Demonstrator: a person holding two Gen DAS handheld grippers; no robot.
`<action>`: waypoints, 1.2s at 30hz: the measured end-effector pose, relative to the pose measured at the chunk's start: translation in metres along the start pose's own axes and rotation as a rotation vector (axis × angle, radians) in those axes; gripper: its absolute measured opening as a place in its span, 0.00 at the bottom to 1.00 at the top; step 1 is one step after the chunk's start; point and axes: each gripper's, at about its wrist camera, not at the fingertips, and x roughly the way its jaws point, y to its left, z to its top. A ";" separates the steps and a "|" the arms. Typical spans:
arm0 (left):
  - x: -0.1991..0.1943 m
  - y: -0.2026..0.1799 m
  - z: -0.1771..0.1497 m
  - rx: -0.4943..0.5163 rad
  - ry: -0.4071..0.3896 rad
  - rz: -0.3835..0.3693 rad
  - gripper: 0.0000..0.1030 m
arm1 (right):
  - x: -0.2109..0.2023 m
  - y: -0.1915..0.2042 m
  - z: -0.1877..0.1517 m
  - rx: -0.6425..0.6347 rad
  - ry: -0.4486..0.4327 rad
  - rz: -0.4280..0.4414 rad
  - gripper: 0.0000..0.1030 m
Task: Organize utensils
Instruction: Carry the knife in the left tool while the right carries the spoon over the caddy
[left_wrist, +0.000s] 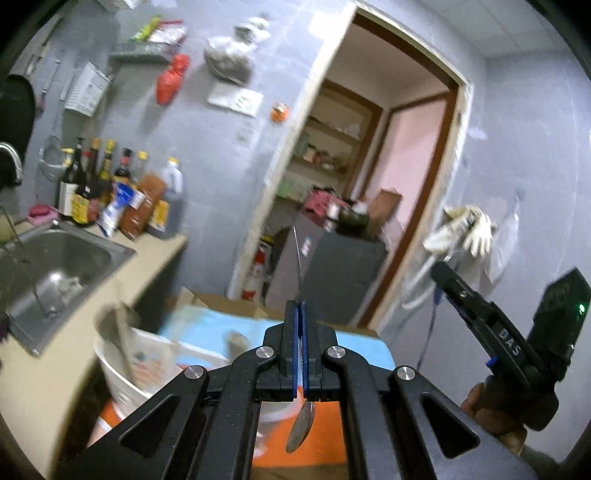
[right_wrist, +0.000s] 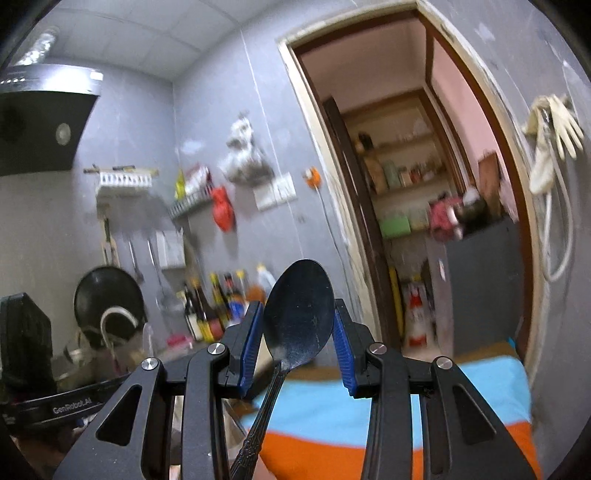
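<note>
Counter (left_wrist: 155, 254) carries a steel sink (left_wrist: 55, 258) and blurred bottles (left_wrist: 107, 184) with unreadable labels. Right gripper (right_wrist: 298, 334), stamped "DAS", has its jaws closed on a dark spoon's (right_wrist: 299, 317) bowl; left gripper (left_wrist: 300, 328), jaws shut, pinches a second spoon (left_wrist: 301, 428) mid-handle. "GenRobot.AI" reads at the right view's lower left.
</note>
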 end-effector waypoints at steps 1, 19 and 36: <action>-0.002 0.011 0.007 0.000 -0.019 0.013 0.00 | 0.005 0.008 0.000 -0.012 -0.022 -0.003 0.34; 0.008 0.124 0.009 -0.077 -0.174 0.078 0.00 | 0.055 0.094 -0.064 -0.342 -0.132 -0.131 0.34; 0.019 0.119 -0.031 -0.057 -0.039 0.090 0.00 | 0.065 0.106 -0.102 -0.437 -0.027 -0.180 0.35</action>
